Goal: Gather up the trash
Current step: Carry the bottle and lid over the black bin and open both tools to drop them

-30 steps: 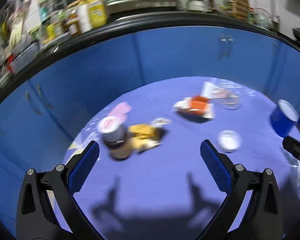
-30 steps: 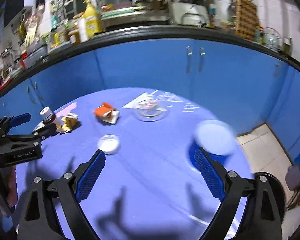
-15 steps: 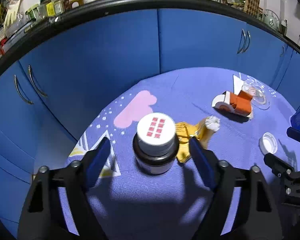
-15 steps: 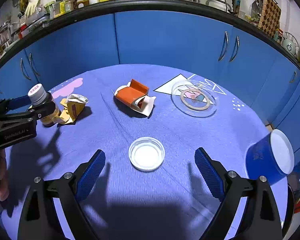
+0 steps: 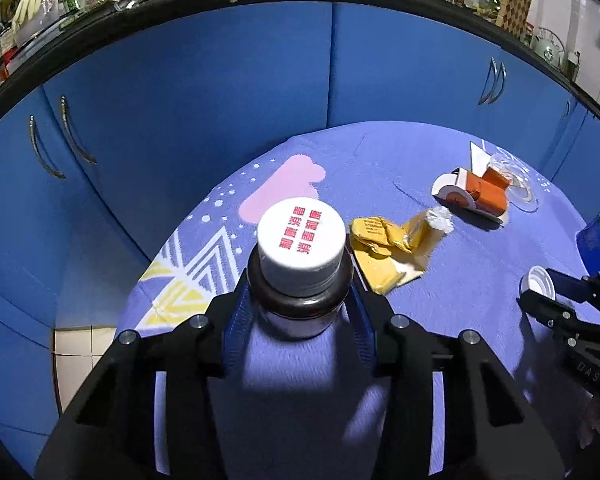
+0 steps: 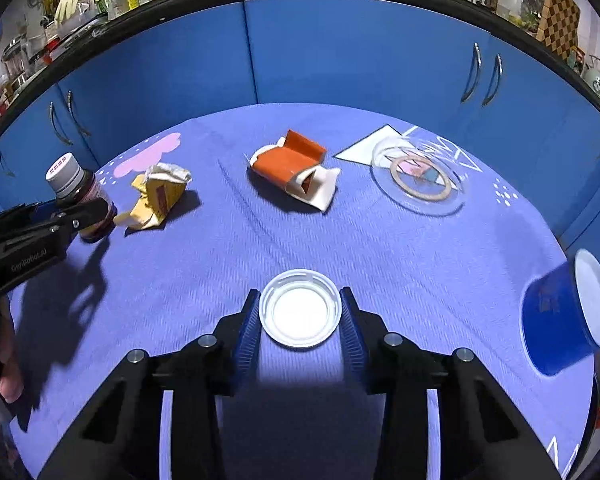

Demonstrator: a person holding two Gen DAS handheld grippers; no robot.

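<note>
Clamping brown bottle [image 5: 300, 280] in left gripper [image 5: 298, 320]; right gripper [image 6: 300, 320] pinching white lid [image 6: 300, 309]. Yellow wrapper [image 5: 388, 248] just beside bottle, orange carton [image 6: 296, 170] beyond.

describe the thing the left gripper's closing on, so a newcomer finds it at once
Start at the round purple tablecloth and go to its left edge, beside the crumpled yellow wrapper. The brown bottle stands upright between the left gripper's pads; only it has a white cap with red characters.
</note>
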